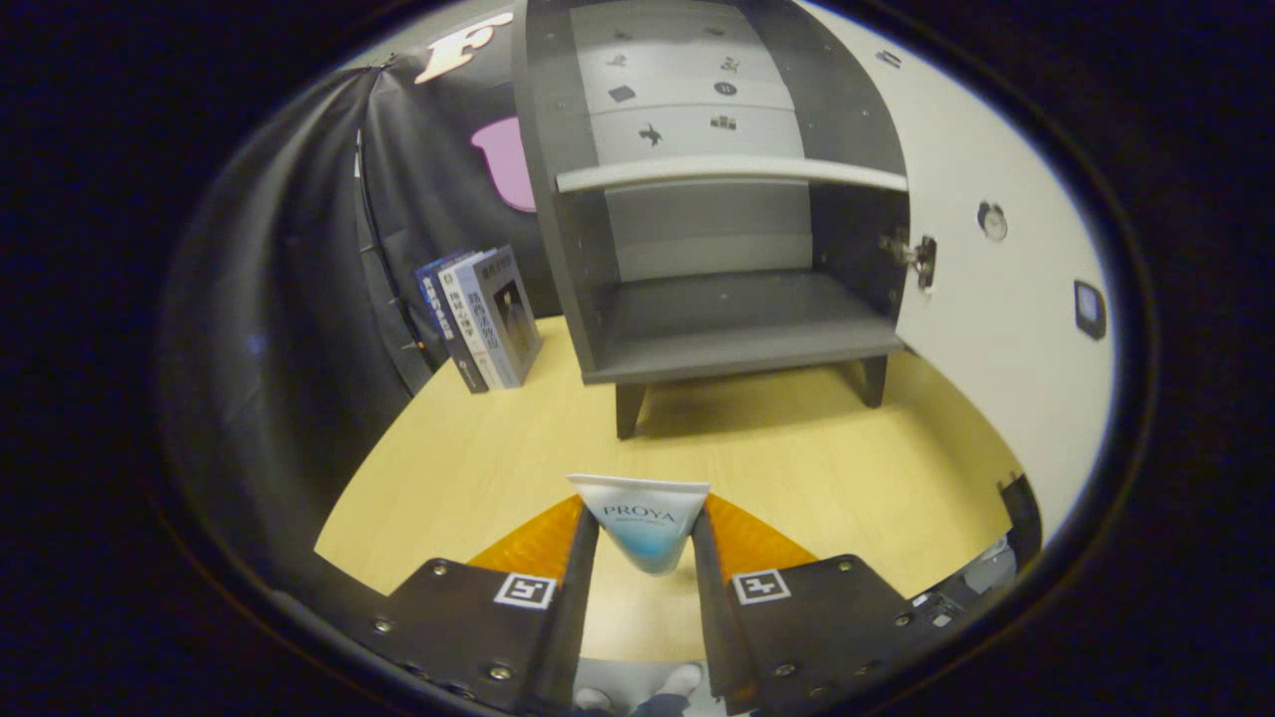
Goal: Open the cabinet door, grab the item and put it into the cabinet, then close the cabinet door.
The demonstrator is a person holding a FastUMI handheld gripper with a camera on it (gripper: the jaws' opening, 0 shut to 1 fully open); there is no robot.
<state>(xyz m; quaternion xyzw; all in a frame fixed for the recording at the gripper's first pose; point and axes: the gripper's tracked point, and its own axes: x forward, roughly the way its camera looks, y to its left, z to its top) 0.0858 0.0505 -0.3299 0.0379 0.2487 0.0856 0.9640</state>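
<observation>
- While the cabinet (732, 214) stands on the wooden table (478, 468) with its white door (1006, 329) swung open to the right, its lower compartment holds nothing and a pale shelf (732, 171) spans above it.
- Books (483, 317) lean left of the cabinet.
- Both fingers of the gripper (645, 538) press the tube (642, 518), white fading to blue, held off the table short of the cabinet.
</observation>
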